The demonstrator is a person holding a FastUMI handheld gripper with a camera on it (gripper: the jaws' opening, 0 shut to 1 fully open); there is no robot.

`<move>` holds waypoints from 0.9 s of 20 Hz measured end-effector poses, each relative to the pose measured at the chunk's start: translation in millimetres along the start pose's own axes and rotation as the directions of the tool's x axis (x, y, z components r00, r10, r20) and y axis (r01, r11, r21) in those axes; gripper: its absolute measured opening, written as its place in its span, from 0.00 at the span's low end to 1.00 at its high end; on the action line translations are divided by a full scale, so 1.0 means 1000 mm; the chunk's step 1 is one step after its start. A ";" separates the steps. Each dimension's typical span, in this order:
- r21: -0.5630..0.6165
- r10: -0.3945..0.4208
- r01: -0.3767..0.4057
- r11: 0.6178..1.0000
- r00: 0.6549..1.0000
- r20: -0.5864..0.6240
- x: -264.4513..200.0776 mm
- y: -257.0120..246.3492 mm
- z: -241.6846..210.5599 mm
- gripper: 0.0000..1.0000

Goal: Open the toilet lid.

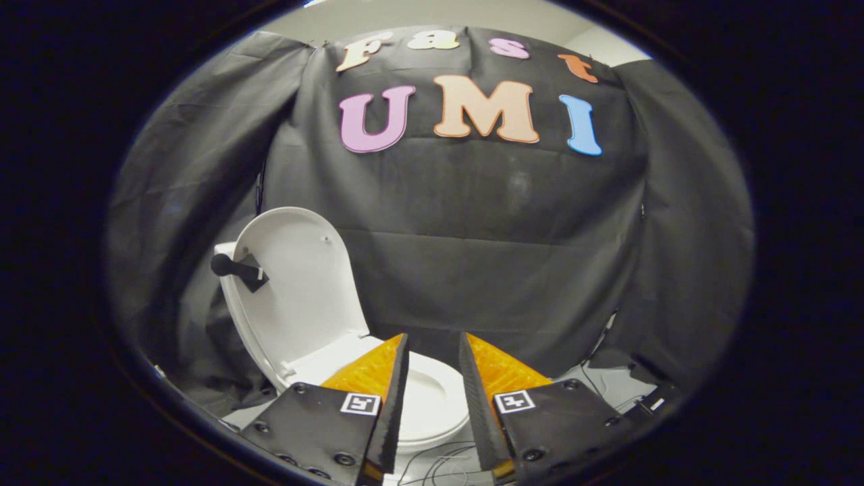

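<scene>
The toilet lid (297,283) is seen standing up at ten o'clock. The gripper (433,351) is held apart, empty. Nothing more seems needed.

gripper (434,351): two wedge-shaped fingers, apart with a gap between | inner faces: ribbed pads (395,405) | finger bases: flat dark plates (310,425) with round screw heads | markings: one square black-and-white tag (360,403) on each plate
</scene>
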State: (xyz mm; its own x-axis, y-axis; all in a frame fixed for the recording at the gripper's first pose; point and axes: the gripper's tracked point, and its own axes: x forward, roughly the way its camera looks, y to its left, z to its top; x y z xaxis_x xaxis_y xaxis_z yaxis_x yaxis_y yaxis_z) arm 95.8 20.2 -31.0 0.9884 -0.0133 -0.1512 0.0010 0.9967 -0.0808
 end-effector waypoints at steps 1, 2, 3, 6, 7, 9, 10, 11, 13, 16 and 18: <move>0.005 -0.006 0.006 1.000 1.000 -0.002 -0.001 -0.005 -0.004 0.47; 0.013 -0.010 0.010 1.000 1.000 -0.001 -0.004 -0.008 -0.006 0.47; 0.015 -0.015 0.015 1.000 1.000 0.001 -0.006 -0.011 -0.007 0.47; 0.012 -0.035 0.035 0.999 0.999 0.002 -0.015 -0.023 -0.010 0.47; 0.016 -0.031 0.031 0.999 0.999 0.012 -0.016 -0.022 -0.007 0.47; 0.003 -0.048 0.048 0.999 0.999 -0.001 -0.017 -0.030 -0.007 0.47; 0.008 -0.059 0.059 0.998 0.998 -0.023 -0.020 -0.033 -0.013 0.47; 0.012 -0.052 0.052 0.999 0.998 -0.026 -0.023 -0.032 -0.014 0.47; 0.008 -0.022 0.022 1.000 1.000 -0.006 -0.028 -0.020 -0.007 0.47; 0.014 0.020 -0.020 1.000 1.000 -0.004 -0.041 -0.013 -0.010 0.47; 0.031 0.018 -0.019 0.999 0.999 0.045 -0.052 -0.017 0.002 0.47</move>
State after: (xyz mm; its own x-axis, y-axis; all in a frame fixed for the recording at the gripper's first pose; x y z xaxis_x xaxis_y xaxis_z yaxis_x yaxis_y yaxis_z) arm 44.6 3.6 -19.5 0.9941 0.0079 -0.1083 -0.0131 0.9988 -0.0478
